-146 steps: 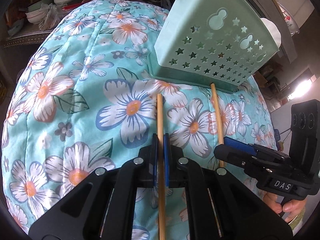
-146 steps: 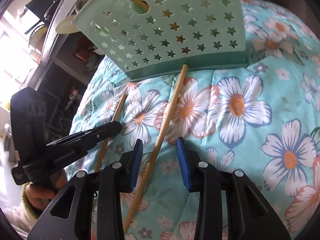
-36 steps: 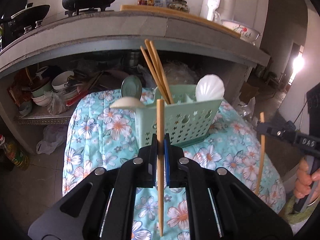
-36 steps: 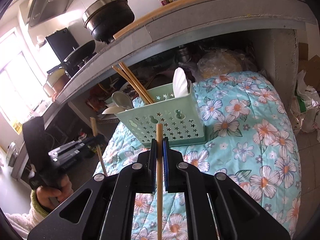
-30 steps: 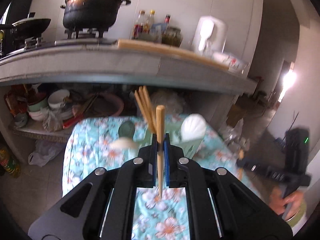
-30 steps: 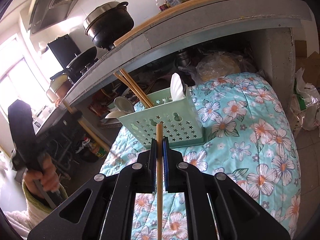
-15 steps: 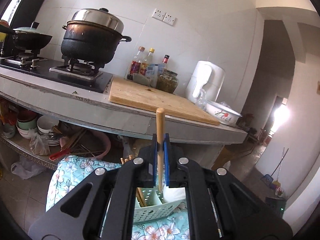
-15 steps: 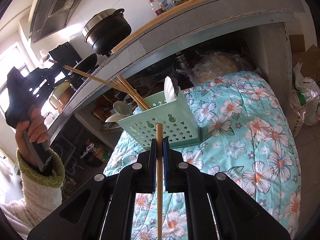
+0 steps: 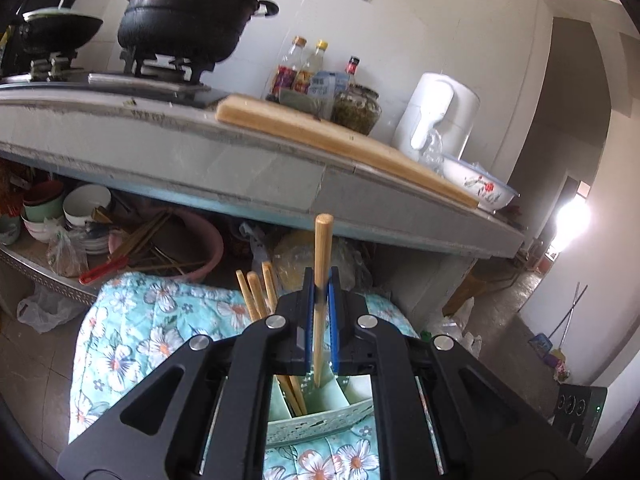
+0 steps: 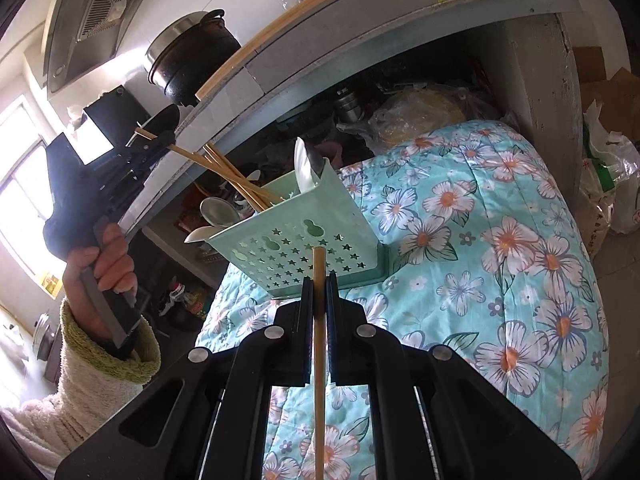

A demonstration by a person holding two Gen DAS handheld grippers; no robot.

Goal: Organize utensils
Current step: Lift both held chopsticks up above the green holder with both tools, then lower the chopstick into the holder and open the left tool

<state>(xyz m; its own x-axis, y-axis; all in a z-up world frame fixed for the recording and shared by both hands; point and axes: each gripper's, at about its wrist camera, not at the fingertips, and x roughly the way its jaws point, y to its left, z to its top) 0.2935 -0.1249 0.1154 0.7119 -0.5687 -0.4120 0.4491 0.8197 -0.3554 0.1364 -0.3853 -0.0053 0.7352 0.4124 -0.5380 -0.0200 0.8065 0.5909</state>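
The left tongs (image 9: pixel 319 312) pinch one chopstick (image 9: pixel 321 264) above the green basket (image 10: pixel 304 240), tip down inside it. The right tongs (image 10: pixel 319 300) squeeze another chopstick (image 10: pixel 319 344). The basket sits near the back edge of the flowery quilt (image 10: pixel 500 248).

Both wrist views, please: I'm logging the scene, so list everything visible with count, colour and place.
utensil basket: one, mint green, on the floral quilt
floral quilt: one, teal with white flowers
held chopsticks: two, wooden, one in the left tool, one in the right tool
chopsticks in basket: three, wooden, leaning
spoons: white and metal, count unclear, in basket
pot: one, black, on stove
cutting board: one, wooden, on counter
bottles: three, behind the board
kettle: one, white
left tool: shut on a chopstick
right tool: shut on a chopstick
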